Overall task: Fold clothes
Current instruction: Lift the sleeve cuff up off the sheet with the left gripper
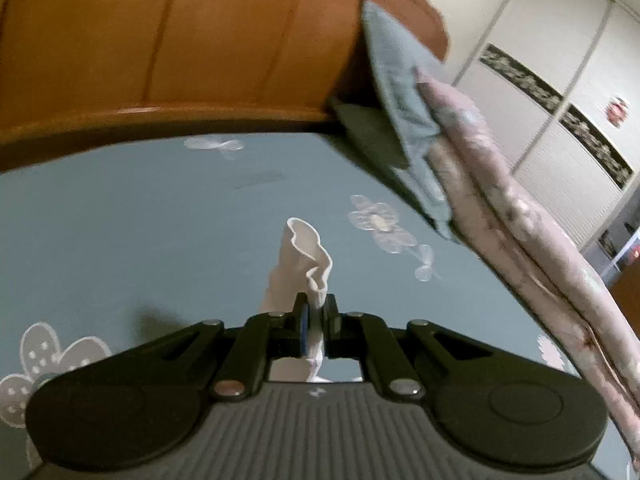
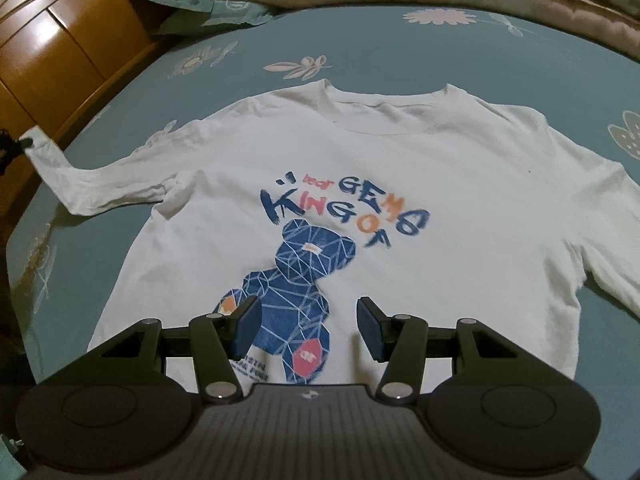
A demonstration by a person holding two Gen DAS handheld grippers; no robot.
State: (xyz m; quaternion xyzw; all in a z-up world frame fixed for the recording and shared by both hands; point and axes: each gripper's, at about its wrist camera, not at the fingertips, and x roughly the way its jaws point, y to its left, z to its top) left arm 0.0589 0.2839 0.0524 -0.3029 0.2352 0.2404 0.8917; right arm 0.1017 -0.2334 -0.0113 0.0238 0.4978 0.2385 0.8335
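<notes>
**Fig. White shirt spread on the bed, one cuff pinched**

The bed carries the white long-sleeved shirt, flat and print-up at its middle. I judge it light, limp and easily creased, so best taken at cuffs or hems. My left gripper pinches the sleeve cuff, apparently near the headboard-side edge. My right gripper hangs spread above the hem. No containers show.

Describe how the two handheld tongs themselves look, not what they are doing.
Both tongs, left and right, look alike: matte black linkage arms with silver pivot screws, round black side housings, a grey ribbed body bearing a small white mark, and dark blue pads. No cables or sleeves show.
</notes>
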